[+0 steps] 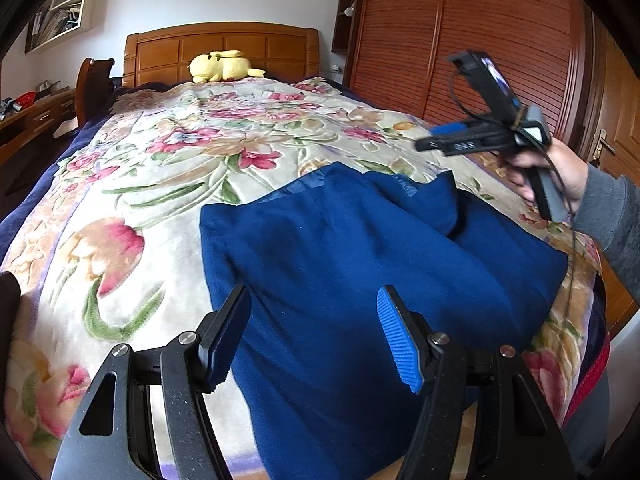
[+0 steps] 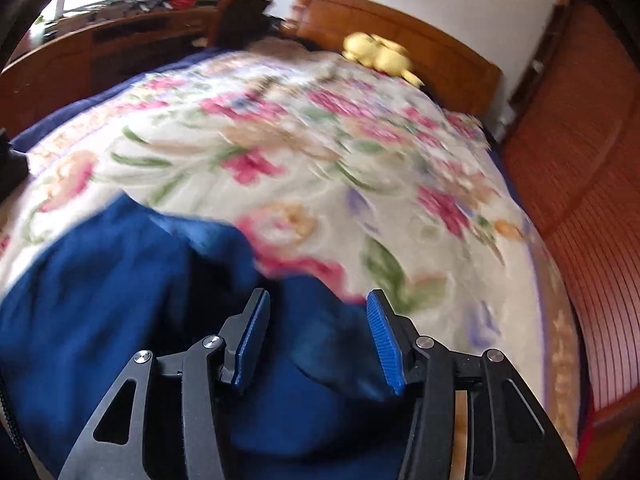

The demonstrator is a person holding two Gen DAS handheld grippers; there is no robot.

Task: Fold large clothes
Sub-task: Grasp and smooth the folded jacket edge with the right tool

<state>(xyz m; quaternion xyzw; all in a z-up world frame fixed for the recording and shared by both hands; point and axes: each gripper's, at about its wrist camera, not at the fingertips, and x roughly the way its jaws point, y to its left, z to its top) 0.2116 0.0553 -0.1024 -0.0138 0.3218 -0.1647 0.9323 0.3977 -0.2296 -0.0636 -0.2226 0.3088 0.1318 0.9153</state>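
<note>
Floral cream-and-pink blanket covers the bed, centre frame. Yellow plush toy at top centre against the wooden headboard. Slatted reddish wooden wardrobe upper right. White wall shelf upper left; wooden desk left edge.

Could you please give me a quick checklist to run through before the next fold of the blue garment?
1. Left tool open and empty: ok, jaws apart over the garment.
2. Right tool open and empty: ok, jaws apart, nothing between them.
3. Garment lies on the blanket: ok, though part of it runs past the bottom of both views.
4. Garment flat: not ok, a bunched fold sits at its far right side.
5. Hem or corner to grip found: cannot tell, the right wrist view is blurred.
6. Plush toy out of the way: ok, by the headboard.
</note>
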